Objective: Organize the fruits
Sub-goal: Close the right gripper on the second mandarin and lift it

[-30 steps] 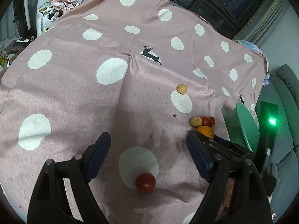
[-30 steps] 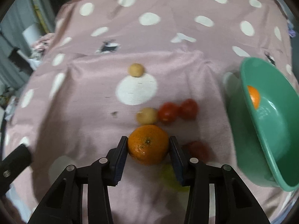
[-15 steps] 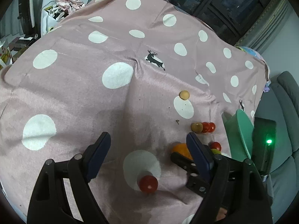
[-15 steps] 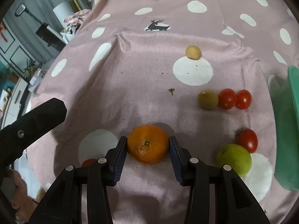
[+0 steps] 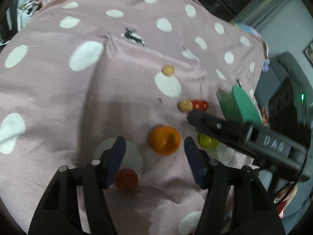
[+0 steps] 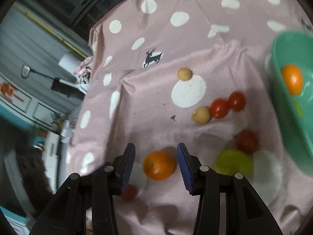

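Pink spotted cloth (image 6: 156, 101) carries most of the fruit. Green bowl (image 6: 289, 121) at its right edge holds one orange (image 6: 292, 79), so sorting has barely begun. Loose orange (image 6: 158, 165) near the front edge, round, no long axis, stem facing the cameras. Right gripper (image 6: 156, 159) brackets it, pads clear. Left gripper (image 5: 153, 152) closing, nothing gripped. Tomatoes and small tan fruit remain.

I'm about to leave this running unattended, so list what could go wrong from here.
1. The round orange tangerine lies loose between the right tongs' pads, untouched; it could roll on the wrinkled pink dotted cloth.
2. The left tongs are closing near that tangerine with the right tongs alongside; they may collide.
3. The small red tomato beside the left pad could get knocked.
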`<control>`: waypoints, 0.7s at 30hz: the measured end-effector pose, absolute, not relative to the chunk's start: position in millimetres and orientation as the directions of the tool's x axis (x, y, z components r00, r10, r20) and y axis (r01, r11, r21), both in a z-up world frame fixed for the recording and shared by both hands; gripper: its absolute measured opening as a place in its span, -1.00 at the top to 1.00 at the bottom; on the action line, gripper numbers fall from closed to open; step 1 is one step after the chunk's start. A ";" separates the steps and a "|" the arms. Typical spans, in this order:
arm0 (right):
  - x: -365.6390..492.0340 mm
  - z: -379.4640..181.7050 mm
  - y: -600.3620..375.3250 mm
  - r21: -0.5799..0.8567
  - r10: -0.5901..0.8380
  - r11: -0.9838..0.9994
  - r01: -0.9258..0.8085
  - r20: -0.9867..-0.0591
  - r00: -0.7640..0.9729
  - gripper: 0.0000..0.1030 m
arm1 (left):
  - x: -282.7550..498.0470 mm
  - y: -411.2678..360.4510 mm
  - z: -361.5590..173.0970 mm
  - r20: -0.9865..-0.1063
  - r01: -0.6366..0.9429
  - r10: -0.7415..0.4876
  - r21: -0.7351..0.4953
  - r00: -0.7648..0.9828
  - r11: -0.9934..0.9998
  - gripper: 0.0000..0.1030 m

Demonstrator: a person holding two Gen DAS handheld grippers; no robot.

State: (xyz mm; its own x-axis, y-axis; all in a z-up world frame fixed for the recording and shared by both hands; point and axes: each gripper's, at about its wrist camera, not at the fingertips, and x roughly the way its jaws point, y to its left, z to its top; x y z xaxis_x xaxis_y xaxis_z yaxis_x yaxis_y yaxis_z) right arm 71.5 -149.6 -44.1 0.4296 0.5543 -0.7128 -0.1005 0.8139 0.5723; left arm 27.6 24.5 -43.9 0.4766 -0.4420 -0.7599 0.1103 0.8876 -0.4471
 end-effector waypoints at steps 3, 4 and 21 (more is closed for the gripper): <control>73.7 -52.3 -146.3 0.601 0.579 0.795 -0.081 -0.711 0.399 0.09 | 28.7 15.4 -50.6 -0.768 0.131 -0.458 -0.451 0.448 0.883 -0.05; 74.2 -54.1 -145.6 0.603 0.579 0.794 -0.075 -0.714 0.394 0.09 | 29.2 12.1 -53.0 -0.771 0.135 -0.463 -0.453 0.438 0.881 -0.01; 79.7 -75.2 -139.1 0.594 0.576 0.803 -0.051 -0.751 0.322 0.21 | 35.6 -3.8 -71.5 -0.798 0.126 -0.463 -0.452 0.386 0.883 0.21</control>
State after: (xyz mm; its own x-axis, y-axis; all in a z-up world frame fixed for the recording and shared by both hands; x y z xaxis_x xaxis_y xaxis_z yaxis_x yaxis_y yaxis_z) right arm 79.7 -139.1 -75.2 0.3217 0.5764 -0.7512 -0.0509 0.8028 0.5941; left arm 35.6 -3.8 -71.5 0.3864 -0.4631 -0.7976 0.1259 0.8832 -0.4518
